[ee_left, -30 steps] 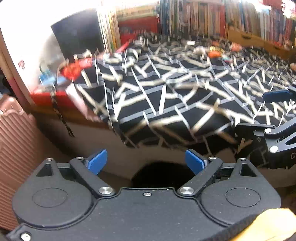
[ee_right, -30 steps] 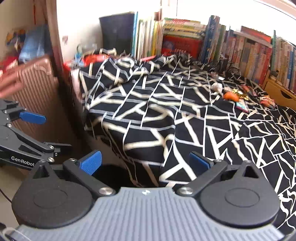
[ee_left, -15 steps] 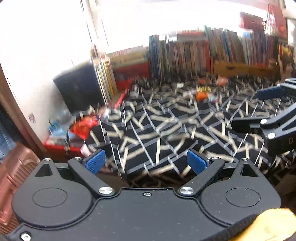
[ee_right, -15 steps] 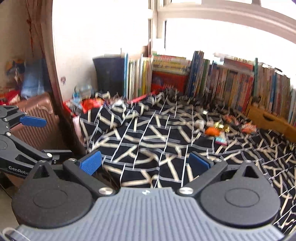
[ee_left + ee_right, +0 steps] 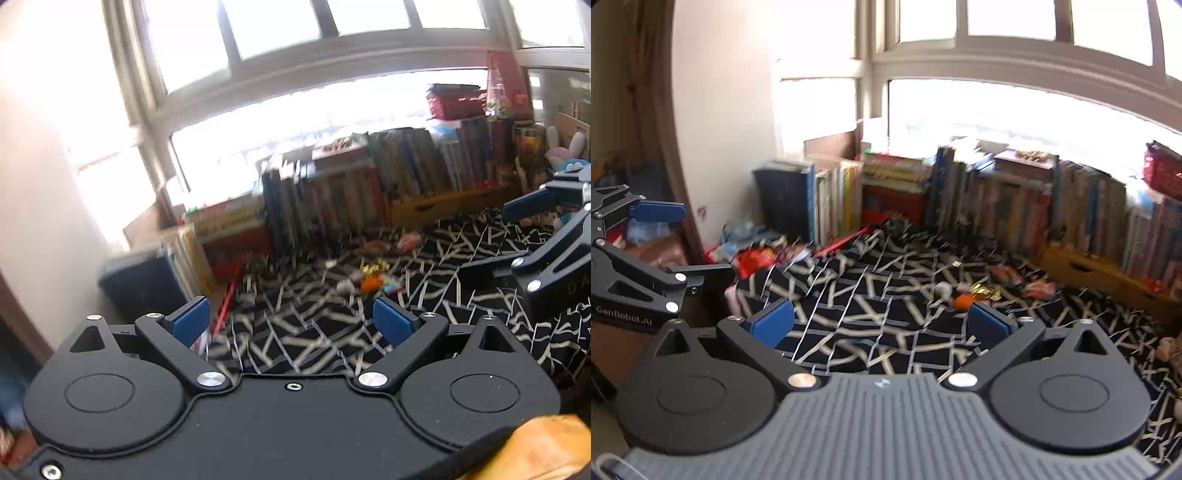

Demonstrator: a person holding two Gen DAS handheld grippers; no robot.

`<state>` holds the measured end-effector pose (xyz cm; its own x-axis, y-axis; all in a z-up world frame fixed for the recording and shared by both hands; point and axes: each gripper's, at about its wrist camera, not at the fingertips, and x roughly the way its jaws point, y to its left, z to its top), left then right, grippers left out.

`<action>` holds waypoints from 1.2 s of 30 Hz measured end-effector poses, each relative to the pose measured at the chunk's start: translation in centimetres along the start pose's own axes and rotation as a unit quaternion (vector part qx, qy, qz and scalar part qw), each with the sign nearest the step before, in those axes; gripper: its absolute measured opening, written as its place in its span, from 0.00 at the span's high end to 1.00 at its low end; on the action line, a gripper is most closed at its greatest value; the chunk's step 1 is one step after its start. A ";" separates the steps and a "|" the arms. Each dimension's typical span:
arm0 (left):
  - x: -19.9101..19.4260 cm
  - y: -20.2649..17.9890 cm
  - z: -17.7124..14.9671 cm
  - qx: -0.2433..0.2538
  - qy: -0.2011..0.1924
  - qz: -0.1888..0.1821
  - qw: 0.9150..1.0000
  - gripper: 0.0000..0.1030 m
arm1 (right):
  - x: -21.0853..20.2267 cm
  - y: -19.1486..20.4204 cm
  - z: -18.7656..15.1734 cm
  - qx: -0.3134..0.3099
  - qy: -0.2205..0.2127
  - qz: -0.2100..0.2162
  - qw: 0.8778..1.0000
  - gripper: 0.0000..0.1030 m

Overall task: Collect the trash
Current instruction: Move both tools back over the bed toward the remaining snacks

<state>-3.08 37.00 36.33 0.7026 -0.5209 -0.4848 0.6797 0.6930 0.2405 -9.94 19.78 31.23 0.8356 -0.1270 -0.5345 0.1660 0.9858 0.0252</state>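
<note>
- Both views are smeared by motion, so the small things lying on the black-and-cream patterned cover (image 5: 871,295) are hard to make out.
- The trash (image 5: 979,291) sits in a loose scatter right of centre in the right wrist view: an orange lump (image 5: 960,301), a gold crinkled wrapper (image 5: 986,291), a whitish scrap (image 5: 943,290) and two reddish packets (image 5: 1039,288) further right. What each one really is I cannot tell.
- In the left wrist view the same scatter (image 5: 373,277) lies just above the right fingertip, with the orange lump (image 5: 369,284) the clearest bit.
- The left hand-held gripper (image 5: 291,321) has its blue pads wide apart with nothing between them; the trash is well beyond it.
- The right hand-held gripper (image 5: 881,325) is likewise spread and holding nothing. The orange lump shows just above its right pad, further off on the cover.
- Each gripper is cut off by the other view's edge: the right one at the right edge of the left wrist view, the left one at the left edge of the right wrist view.
- A yellowish shape (image 5: 535,446) in the lower right corner of the left wrist view is cropped and unreadable.
- A row of books (image 5: 1015,199) stands along the back under the bright window (image 5: 997,107); the titles are blurred.
- At the upper right of the left wrist view a red basket (image 5: 456,101) sits on top of the books; its contents are not visible.
- More red and blue packaging (image 5: 753,254) is piled off the cover's left end, indistinct.
</note>
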 end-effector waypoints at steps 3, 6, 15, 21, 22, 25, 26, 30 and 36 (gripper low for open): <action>0.3 -0.9 2.6 0.014 -0.014 0.000 1.000 0.07 | -0.9 -1.4 1.5 0.004 -0.014 -0.016 1.000 0.00; 1.2 -1.7 4.9 0.017 -0.026 -0.005 1.000 0.07 | -1.2 -3.3 2.9 0.001 -0.027 -0.032 0.999 0.00; 7.8 -4.1 10.6 0.021 -0.039 -0.033 0.998 0.07 | 0.9 -9.3 6.7 0.016 -0.040 -0.057 0.997 0.00; 14.0 -5.5 13.4 0.014 -0.035 -0.048 0.998 0.06 | 4.3 -13.1 8.3 0.018 -0.033 -0.064 0.997 0.00; 15.2 -5.7 13.8 0.014 -0.033 -0.050 0.998 0.06 | 4.8 -13.8 8.5 0.020 -0.033 -0.065 0.997 0.00; 18.6 -6.4 14.9 0.016 -0.026 -0.051 0.998 0.06 | 6.8 -16.0 9.0 0.028 -0.031 -0.068 0.997 0.00; 19.8 -6.7 15.2 0.015 -0.023 -0.052 0.998 0.06 | 7.5 -16.8 9.2 0.031 -0.028 -0.068 0.997 0.00; 24.7 -7.9 15.7 0.016 -0.001 -0.058 0.998 0.06 | 10.4 -19.5 9.6 0.030 -0.016 -0.071 0.997 0.00; 32.1 -9.3 15.5 0.008 0.040 -0.060 0.997 0.06 | 15.3 -24.0 9.8 0.040 0.011 -0.079 0.996 0.00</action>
<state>16.41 6.06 31.60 0.5978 -0.5576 -0.5759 0.7613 0.6199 0.1900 4.04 -6.95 30.73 0.7841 -0.2766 -0.5556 0.3362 0.9418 0.0058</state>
